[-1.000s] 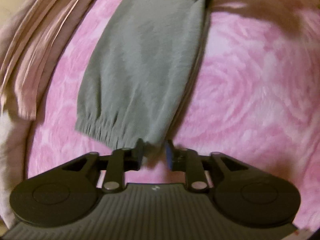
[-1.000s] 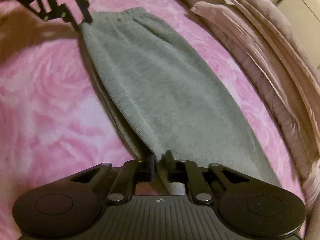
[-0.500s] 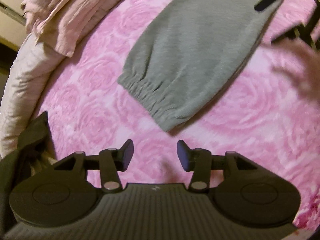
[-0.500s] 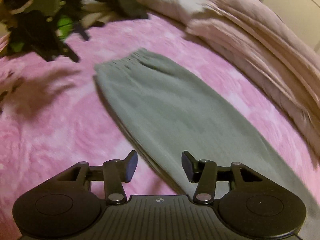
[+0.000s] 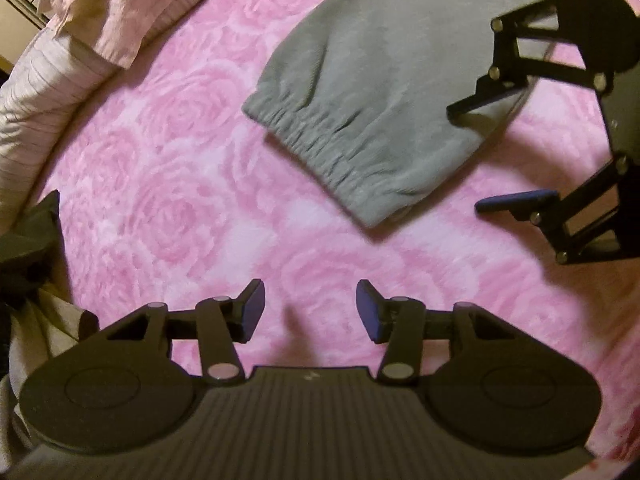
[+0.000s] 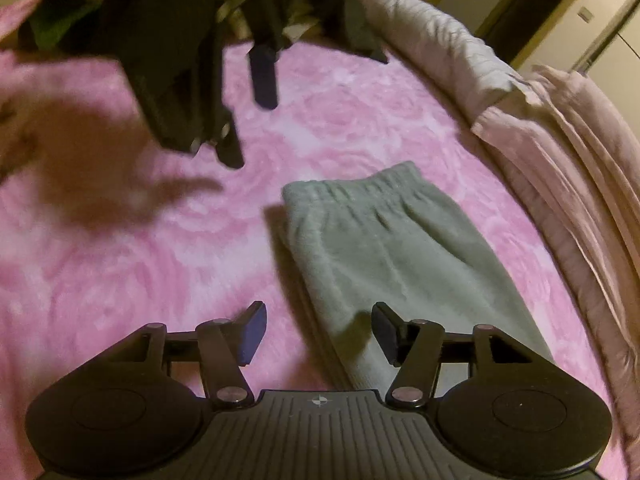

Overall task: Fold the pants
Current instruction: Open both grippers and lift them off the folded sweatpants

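Note:
The grey pants (image 5: 384, 80) lie folded lengthwise on the pink rose blanket (image 5: 168, 184), elastic cuff end nearest in the left wrist view. My left gripper (image 5: 310, 308) hovers open a short way short of that cuff, holding nothing. My right gripper (image 5: 464, 160) shows at the right edge, open, one finger over the pants. In the right wrist view the pants (image 6: 400, 264) run from the gathered cuff down to the bottom right. My right gripper (image 6: 318, 328) is open above their left edge. The left gripper (image 6: 248, 120) appears blurred and open at the top.
A pale pink folded cloth (image 5: 120, 4) and a ribbed quilt (image 5: 36, 92) lie along the far blanket edge, also the cloth (image 6: 568, 168) on the right. A dark garment (image 5: 32, 232) sits at the left. A hand shadow (image 6: 100, 168) falls on the blanket.
Both grippers were shut on the pants' ends one second ago. They have opened, let go and drawn back. The pants now lie flat on the blanket.

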Demonstrator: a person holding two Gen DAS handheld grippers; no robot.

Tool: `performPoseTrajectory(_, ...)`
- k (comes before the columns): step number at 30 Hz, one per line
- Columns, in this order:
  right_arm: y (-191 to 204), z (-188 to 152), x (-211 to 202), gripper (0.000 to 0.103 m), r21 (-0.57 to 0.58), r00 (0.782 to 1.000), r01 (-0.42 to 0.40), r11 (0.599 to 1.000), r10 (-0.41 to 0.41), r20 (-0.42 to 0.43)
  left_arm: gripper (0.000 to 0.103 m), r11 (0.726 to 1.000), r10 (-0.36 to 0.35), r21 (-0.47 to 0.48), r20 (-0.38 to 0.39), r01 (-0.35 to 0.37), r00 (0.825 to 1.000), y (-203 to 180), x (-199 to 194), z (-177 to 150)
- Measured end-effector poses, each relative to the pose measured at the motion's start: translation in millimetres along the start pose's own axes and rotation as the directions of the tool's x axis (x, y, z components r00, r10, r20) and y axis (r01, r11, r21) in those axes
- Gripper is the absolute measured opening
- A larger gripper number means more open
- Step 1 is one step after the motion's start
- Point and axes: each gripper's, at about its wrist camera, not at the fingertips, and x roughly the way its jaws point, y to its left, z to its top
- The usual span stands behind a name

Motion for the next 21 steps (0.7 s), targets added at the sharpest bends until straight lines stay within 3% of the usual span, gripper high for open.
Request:
performPoseTrajectory(11, 0, 17, 30, 0.055, -0.036, 0.996, 0.09, 0.995, -0.09, -0.005, 0.068, 0.999, -0.032, -0.018, 0.024, 0.032, 0.999, 20, 9, -4)
performPoseTrajectory(15, 0, 20, 36, 0.055, -0.066, 0.992, 0.122, 0.99, -0.123, -0.015, 0.083, 0.999, -0.027, -0.025, 0.03, 0.028, 0.999, 23, 11, -4)
performPoseTrajectory(19, 2, 19, 41, 0.055, -0.106, 0.99, 0.136, 0.985, -0.138, -0.012, 0.085, 0.998, -0.018, -0.054, 0.054, 0.021, 0.998, 29, 7, -4)
performPoseTrajectory(20, 2, 19, 41, 0.054, -0.104, 0.99, 0.137, 0.985, -0.139, -0.01, 0.085, 0.998, -0.017, -0.064, 0.06, 0.021, 0.998, 30, 5, -4)
performPoseTrajectory(21, 2, 18, 41, 0.044, -0.1, 0.99, 0.139, 0.985, -0.14, -0.007, 0.086, 0.997, -0.014, -0.072, 0.065, 0.018, 0.998, 32, 4, -4)
